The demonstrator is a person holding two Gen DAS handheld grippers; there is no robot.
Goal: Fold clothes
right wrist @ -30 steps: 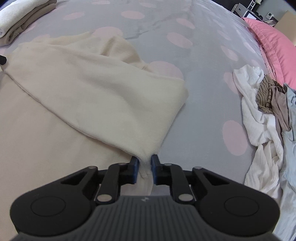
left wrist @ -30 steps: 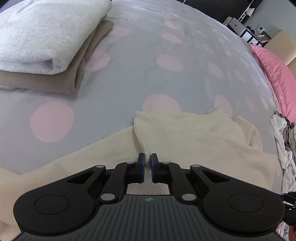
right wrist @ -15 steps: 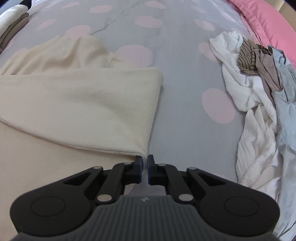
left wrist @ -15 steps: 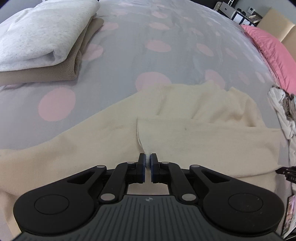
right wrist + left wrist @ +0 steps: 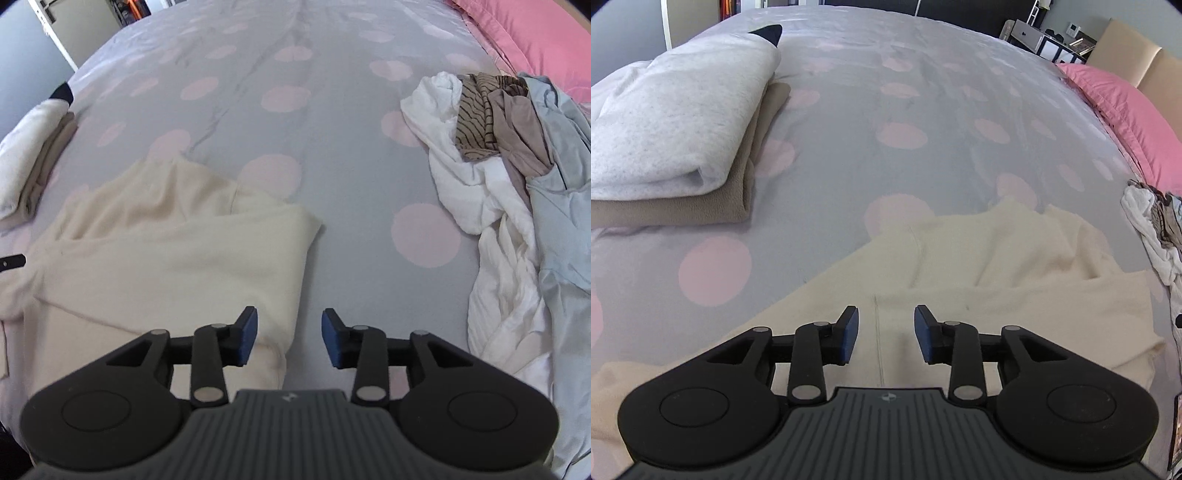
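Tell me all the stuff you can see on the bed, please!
bedspread: one, grey with pink dots, under everything
cream garment: one, cream, partly folded, lying just ahead of both grippers
folded stack: one, light grey piece on a brown piece, far left
unfolded pile: one, white, striped brown, taupe and pale blue clothes, right side
pillow: one, pink, far right edge
left gripper: one, black with blue pads, open over the cream garment
right gripper: one, black with blue pads, open at the garment's right edge
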